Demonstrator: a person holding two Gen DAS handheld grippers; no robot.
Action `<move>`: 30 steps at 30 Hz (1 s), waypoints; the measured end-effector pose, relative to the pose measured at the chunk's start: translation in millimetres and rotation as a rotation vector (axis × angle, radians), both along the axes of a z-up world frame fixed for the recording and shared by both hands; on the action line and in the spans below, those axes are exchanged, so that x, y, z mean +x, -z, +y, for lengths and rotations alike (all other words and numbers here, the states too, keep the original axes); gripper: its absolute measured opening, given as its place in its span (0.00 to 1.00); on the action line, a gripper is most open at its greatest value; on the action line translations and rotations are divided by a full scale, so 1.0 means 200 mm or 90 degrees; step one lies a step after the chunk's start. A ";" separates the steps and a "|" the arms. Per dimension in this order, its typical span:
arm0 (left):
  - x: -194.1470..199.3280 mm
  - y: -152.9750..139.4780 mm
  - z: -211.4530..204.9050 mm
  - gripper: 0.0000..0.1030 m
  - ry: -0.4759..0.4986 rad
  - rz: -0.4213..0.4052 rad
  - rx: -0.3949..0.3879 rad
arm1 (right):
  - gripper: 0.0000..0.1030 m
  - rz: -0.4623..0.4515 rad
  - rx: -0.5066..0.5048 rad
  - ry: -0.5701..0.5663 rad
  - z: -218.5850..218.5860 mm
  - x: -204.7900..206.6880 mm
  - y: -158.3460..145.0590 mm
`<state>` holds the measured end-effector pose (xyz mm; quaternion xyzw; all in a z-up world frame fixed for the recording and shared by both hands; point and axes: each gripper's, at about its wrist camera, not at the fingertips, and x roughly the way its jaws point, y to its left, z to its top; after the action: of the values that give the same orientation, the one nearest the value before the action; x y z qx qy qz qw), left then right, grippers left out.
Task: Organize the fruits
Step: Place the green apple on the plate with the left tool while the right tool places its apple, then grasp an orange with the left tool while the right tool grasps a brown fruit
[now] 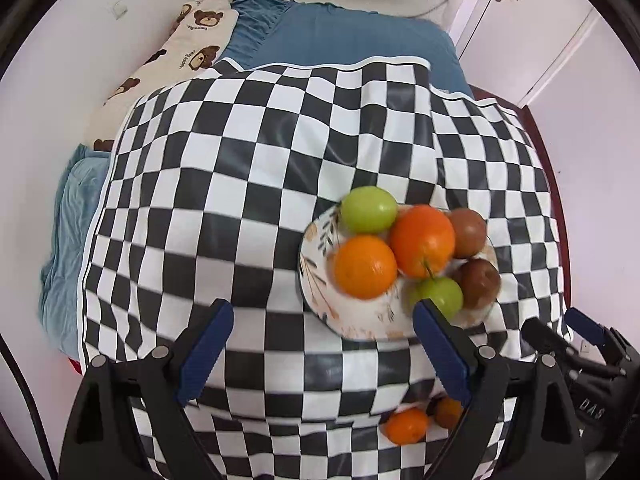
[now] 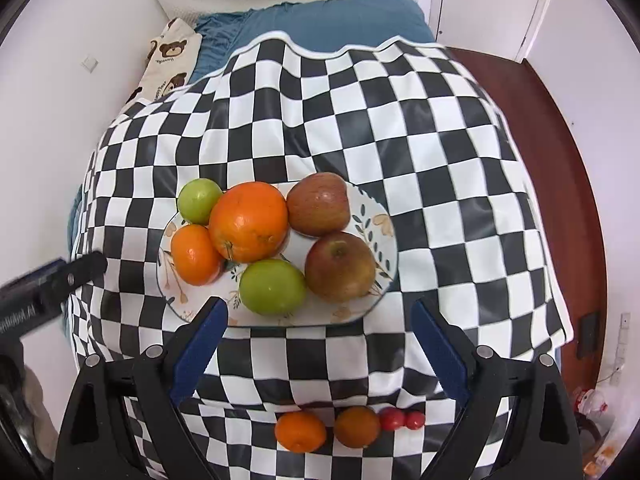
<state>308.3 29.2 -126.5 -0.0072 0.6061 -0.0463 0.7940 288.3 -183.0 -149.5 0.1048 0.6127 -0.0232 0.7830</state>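
A patterned white plate (image 2: 382, 216) sits on the checkered cloth (image 2: 400, 120) and holds a large orange (image 2: 249, 222), a small orange (image 2: 196, 254), two green apples (image 2: 273, 287) and two red apples (image 2: 340, 266). My right gripper (image 2: 320, 316) hovers above the plate's near rim, open, with nothing between its blue fingers (image 2: 208, 324). My left gripper (image 1: 324, 320) is open too and holds nothing. It hangs over the cloth just left of the plate (image 1: 352, 322). Two loose oranges (image 2: 300, 431) and two small red fruits (image 2: 402, 419) lie at the cloth's near edge.
The cloth covers a raised surface beside a blue sheet (image 1: 360, 36) and a bear-print pillow (image 1: 192, 40). White walls close in on the left, and a door (image 1: 532, 20) is at the far right. Red-brown floor (image 2: 560, 140) runs along the right side.
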 end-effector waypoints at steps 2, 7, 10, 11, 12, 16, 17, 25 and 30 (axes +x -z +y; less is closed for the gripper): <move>-0.05 -0.05 0.01 0.89 0.001 -0.017 0.003 | 0.92 -0.011 -0.007 0.000 0.00 -0.04 -0.05; -0.19 -0.17 0.00 0.89 0.006 -0.055 0.011 | 0.92 -0.047 -0.036 -0.007 0.04 -0.16 -0.18; -0.27 -0.23 -0.02 0.89 0.010 -0.081 0.017 | 0.92 -0.063 -0.046 -0.008 0.05 -0.23 -0.25; -0.30 -0.25 -0.02 0.89 0.010 -0.088 0.019 | 0.92 -0.067 -0.048 -0.008 0.05 -0.25 -0.26; -0.33 -0.26 -0.03 0.89 0.011 -0.092 0.013 | 0.92 -0.071 -0.050 -0.009 0.06 -0.28 -0.28; -0.41 -0.32 -0.04 0.89 0.018 -0.108 0.010 | 0.92 -0.086 -0.051 -0.011 0.08 -0.37 -0.35; -0.43 -0.34 -0.05 0.89 0.019 -0.112 0.010 | 0.92 -0.089 -0.047 -0.012 0.08 -0.40 -0.37; -0.55 -0.45 -0.06 0.89 0.020 -0.157 0.016 | 0.92 -0.131 -0.063 -0.008 0.10 -0.53 -0.50; -0.57 -0.45 -0.05 0.89 0.015 -0.153 0.010 | 0.92 -0.140 -0.052 0.002 0.08 -0.57 -0.54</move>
<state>194.2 19.4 -36.6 0.0119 0.5068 -0.0511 0.8605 174.3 -167.1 -42.3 0.0760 0.5214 -0.0378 0.8491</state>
